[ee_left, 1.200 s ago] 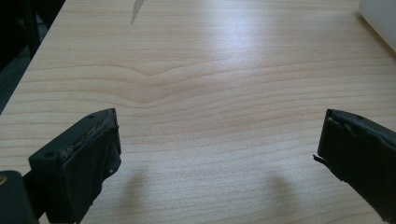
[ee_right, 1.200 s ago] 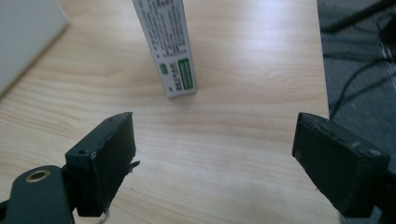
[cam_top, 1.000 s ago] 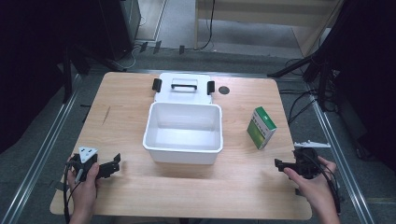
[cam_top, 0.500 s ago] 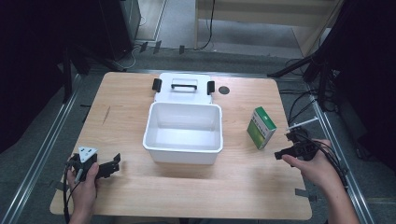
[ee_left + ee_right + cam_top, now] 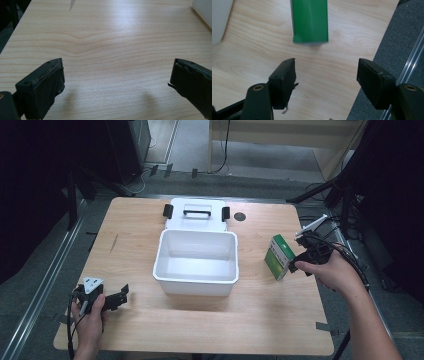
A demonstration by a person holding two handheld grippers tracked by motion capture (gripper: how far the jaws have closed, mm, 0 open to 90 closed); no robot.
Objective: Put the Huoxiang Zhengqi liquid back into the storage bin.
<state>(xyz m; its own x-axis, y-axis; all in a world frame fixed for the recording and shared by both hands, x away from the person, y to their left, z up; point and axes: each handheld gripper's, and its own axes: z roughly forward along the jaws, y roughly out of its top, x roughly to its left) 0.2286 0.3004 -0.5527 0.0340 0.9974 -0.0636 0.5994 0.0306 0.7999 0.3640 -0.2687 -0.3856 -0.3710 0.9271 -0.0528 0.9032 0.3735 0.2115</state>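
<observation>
A green and white box stands on the wooden table to the right of a white bin. My right gripper hovers just right of the box, held in a hand, jaws wide open and nothing between them. From the right gripper view the green box lies ahead of the open right gripper, apart from both jaws. My left gripper rests near the table's front left corner, open. Bare wood shows between the jaws of that left gripper.
The bin's white lid with a black handle and two black latches lies flat behind the bin. A small dark round mark sits on the table by the lid. The table's right edge runs close under my right gripper.
My right hand has lifted its gripper from the front right of the table and carried it up and back to beside the green box. The left gripper has stayed put.
</observation>
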